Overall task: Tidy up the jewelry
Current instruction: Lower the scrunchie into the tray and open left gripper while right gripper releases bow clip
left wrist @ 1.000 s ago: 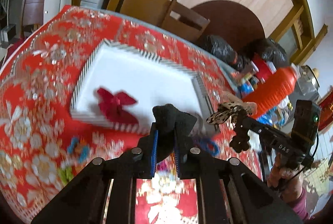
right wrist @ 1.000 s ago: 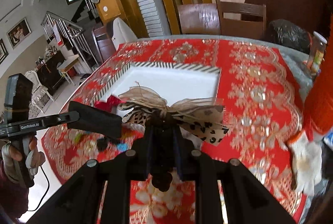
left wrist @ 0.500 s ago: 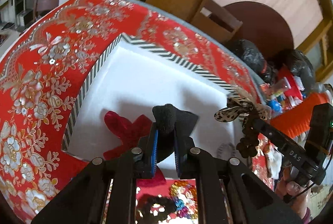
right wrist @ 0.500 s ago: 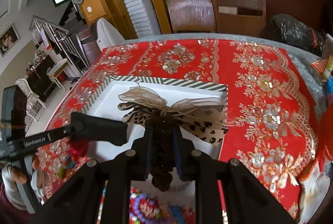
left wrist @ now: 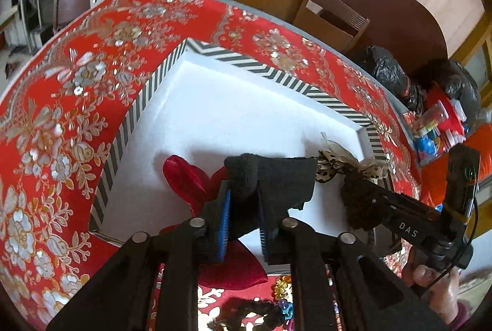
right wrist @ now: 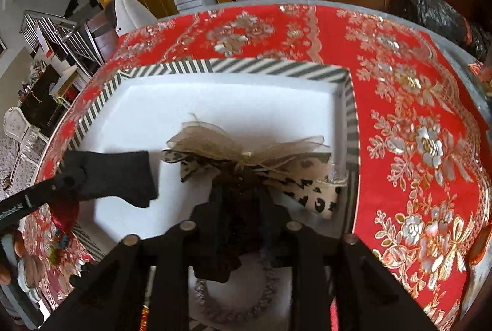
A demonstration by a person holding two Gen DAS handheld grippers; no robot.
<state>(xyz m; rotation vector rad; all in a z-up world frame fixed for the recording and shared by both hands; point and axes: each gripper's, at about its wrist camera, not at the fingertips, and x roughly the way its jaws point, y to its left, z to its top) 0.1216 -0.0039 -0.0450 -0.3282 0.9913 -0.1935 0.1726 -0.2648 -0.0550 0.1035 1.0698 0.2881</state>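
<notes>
Left gripper (left wrist: pixel 243 205): jaws closed on a black bow (left wrist: pixel 276 180), blue pads pinching its near end. The bow sticks out forward and to the right, held above the white floor of the tray (left wrist: pixel 233 109), not touching it as far as I can tell. The right wrist view shows the same black bow (right wrist: pixel 118 177) over the tray's left part.

Right gripper (right wrist: pixel 238 205): jaws closed on the dark knot of a leopard bow (right wrist: pixel 252 162), with tan mesh loops on top and a spotted ribbon tail hanging to the right, over the tray's right rim (right wrist: pixel 350 122). In the left wrist view it sits at the tray's right edge, near the black bow's tip; I can't tell if they touch.

The tray is a striped-rim box with a white inside, sitting on the counter (left wrist: pixel 46 122), which has a red floral cloth.

A red bow (left wrist: pixel 187 177) is just behind the left gripper; one lobe lies in the tray's near-left corner and another spills over the near rim onto the cloth.

A silver chain (right wrist: pixel 233 306) lies under the right gripper near the tray's near edge, mostly hidden.

Beads (left wrist: pixel 283 300) and a dark scrunchie (left wrist: pixel 252 312) are on the cloth below the tray, partly hidden by the left gripper.
</notes>
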